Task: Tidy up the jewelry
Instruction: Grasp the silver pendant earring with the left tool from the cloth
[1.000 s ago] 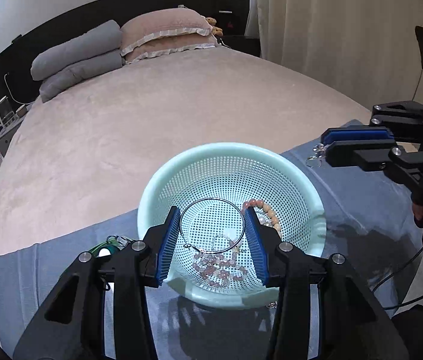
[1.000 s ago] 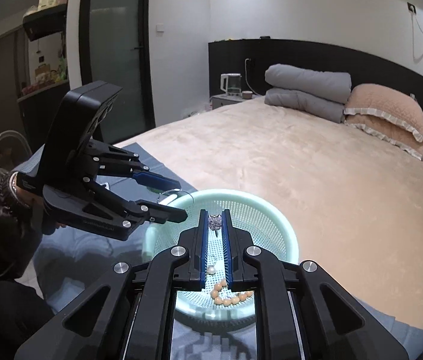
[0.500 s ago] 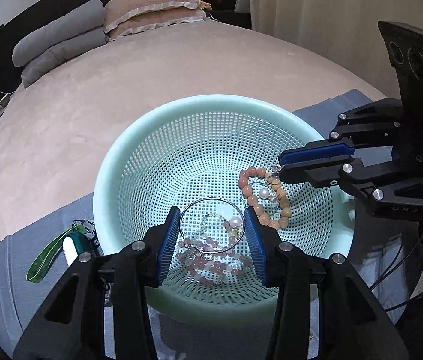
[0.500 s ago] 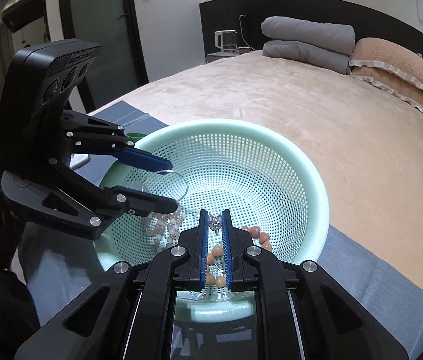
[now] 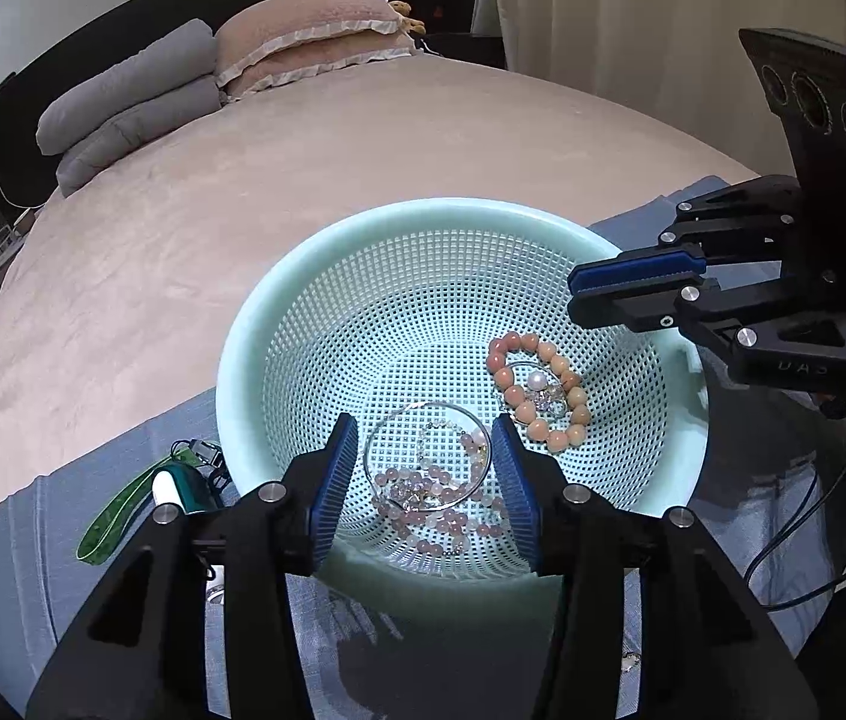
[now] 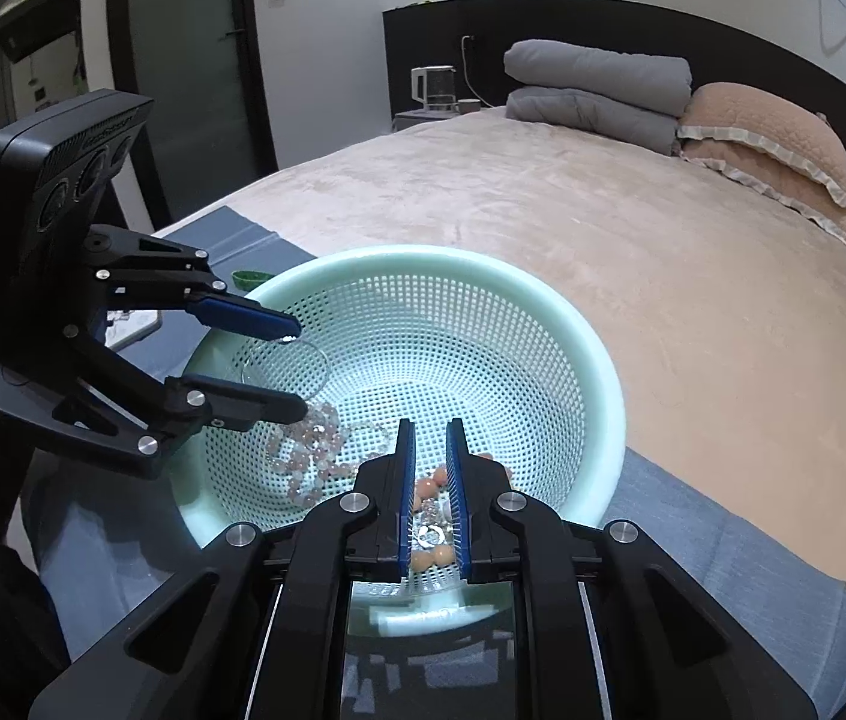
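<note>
Bangle (image 5: 426, 455): thin silver hoop between left gripper (image 5: 426, 429) fingers.

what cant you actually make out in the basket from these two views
- Left wrist view: whether the left gripper grips the silver bangle or only frames it.
- Right wrist view: the peach bead bracelet is mostly hidden by the right gripper.
- Both views: the small sparkly piece is too small to identify.
</note>
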Motion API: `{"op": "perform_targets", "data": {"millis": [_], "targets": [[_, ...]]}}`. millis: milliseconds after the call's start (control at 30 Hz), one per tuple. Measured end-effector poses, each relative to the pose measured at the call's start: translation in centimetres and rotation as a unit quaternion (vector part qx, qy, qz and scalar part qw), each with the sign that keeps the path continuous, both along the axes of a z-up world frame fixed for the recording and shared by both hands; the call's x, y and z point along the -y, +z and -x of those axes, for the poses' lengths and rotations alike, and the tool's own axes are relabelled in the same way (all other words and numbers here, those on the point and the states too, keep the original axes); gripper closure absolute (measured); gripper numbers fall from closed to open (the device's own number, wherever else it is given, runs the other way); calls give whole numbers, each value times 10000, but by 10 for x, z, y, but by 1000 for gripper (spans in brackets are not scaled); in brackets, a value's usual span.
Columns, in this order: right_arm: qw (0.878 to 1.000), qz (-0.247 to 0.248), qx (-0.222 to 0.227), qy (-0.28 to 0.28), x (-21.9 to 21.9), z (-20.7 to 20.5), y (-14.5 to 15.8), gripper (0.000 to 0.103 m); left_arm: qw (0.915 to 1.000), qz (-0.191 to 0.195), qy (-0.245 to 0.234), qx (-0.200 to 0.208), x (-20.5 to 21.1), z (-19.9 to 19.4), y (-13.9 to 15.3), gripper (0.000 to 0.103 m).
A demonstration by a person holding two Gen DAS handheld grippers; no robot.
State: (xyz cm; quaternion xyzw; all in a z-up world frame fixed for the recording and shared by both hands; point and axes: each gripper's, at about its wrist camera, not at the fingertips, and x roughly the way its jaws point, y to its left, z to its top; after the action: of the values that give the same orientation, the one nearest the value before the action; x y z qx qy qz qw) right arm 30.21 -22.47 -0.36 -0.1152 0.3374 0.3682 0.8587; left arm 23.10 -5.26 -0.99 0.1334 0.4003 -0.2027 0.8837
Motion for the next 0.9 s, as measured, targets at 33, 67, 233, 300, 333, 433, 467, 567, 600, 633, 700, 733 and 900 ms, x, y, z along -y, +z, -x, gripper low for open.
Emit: {"op": "perform_targets", "data": {"millis": [33,67,233,300,333,433,467,567,600,633,700,733,900], "targets": [[10000,-7,44,-45,2,1,1,86,10000,-18,34,50,-2,1,1,40],[9999,-18,77,-66,3,1,3,77,9999,-14,55,115,-4,2,3,36],[9990,-148,316,-263,12,6,12,35,9993,4,209,314,-15,12,9,9],[9978,-224,473,-402,17,9,16,11,9991,53,161,400,-21,19,11,6],[9973,-283,536,-403,20,11,18,12,9990,85,139,406,-23,22,12,6],[9968,-370,586,-407,26,14,22,12,9990,77,114,433,-29,29,13,6],[9968,-363,578,-413,27,14,22,12,9990,52,107,428,-30,31,13,6],[9971,-317,562,-398,30,17,22,12,9991,3,41,415,-32,39,11,6],[9973,-312,556,-369,30,19,21,12,9992,8,0,406,-33,43,10,6],[9974,-327,563,-323,31,22,21,12,9992,23,-27,396,-34,46,11,6],[9973,-404,589,-159,36,29,20,12,9994,-46,-63,327,-35,52,6,6],[9970,-435,642,-63,39,36,20,12,9993,-135,-90,325,-35,56,2,6],[9928,-509,830,695,54,75,12,12,9982,-252,-504,221,-32,79,-16,6]]}}
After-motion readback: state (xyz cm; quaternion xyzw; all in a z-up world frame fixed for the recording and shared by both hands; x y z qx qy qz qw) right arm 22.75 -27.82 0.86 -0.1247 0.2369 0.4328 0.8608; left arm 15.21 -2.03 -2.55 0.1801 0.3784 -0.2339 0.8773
